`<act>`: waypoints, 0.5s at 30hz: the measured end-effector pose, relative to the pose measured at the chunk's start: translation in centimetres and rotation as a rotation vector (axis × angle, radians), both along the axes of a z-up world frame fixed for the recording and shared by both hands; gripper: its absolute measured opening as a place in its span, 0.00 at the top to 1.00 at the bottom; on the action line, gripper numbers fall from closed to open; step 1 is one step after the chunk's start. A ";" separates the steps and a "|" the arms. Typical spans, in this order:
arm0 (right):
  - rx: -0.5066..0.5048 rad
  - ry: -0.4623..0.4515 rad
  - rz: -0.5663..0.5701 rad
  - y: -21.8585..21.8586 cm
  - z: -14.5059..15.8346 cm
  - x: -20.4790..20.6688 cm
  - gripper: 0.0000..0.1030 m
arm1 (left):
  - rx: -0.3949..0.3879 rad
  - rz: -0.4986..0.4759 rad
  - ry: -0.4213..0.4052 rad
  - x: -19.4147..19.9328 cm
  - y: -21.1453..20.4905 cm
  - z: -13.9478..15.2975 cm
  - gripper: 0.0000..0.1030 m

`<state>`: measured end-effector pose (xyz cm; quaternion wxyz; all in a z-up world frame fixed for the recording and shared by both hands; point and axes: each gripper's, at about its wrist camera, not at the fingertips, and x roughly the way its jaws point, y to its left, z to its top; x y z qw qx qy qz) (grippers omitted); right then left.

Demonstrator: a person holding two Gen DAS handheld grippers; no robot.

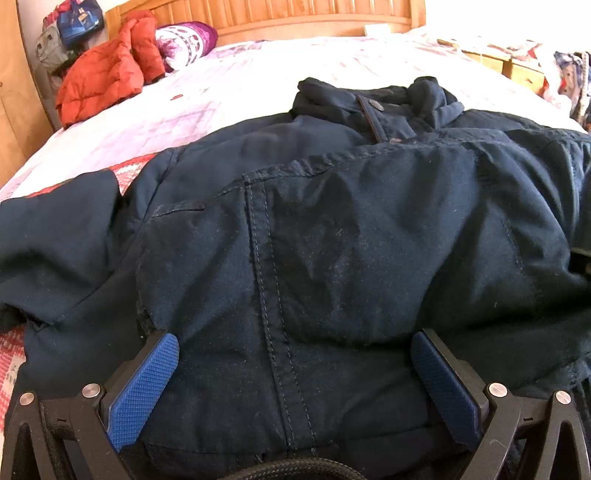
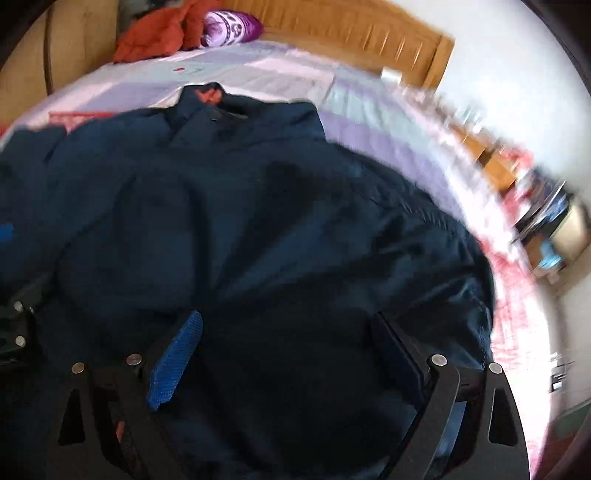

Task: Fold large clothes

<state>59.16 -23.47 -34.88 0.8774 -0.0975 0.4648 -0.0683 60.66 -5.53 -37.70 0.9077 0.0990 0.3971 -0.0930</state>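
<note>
Spread over a pale quilted bed (image 1: 258, 81), the large navy cotton jacket (image 1: 332, 229) is judged partly folded, collar at twelve o'clock. Left gripper (image 1: 295, 369) and right gripper (image 2: 288, 343) are held wide apart, nothing clamped.

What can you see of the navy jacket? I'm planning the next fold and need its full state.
The jacket is dark navy, a matte woven cloth with stitched seams. It lies spread on the bed, collar toward the headboard, a metal snap at the neck. A double-stitched seam runs down its middle. One sleeve sprawls out at the left; the cloth is rumpled, partly folded over itself. Both pairs of tongs, left and right, stand open over its near part; whether they touch the cloth is unclear.
</note>
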 end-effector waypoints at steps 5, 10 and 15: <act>0.008 -0.012 0.029 2.3 0.8 -0.2 0.08 | -0.076 -0.009 0.019 -1.3 1.7 2.9 0.00; 0.020 0.010 0.007 5.3 0.5 1.6 0.08 | -0.152 0.085 -0.018 -4.6 7.2 6.6 0.00; 0.054 0.010 -0.005 11.2 -0.3 4.4 0.08 | -0.121 0.199 0.002 -7.1 14.8 7.5 0.00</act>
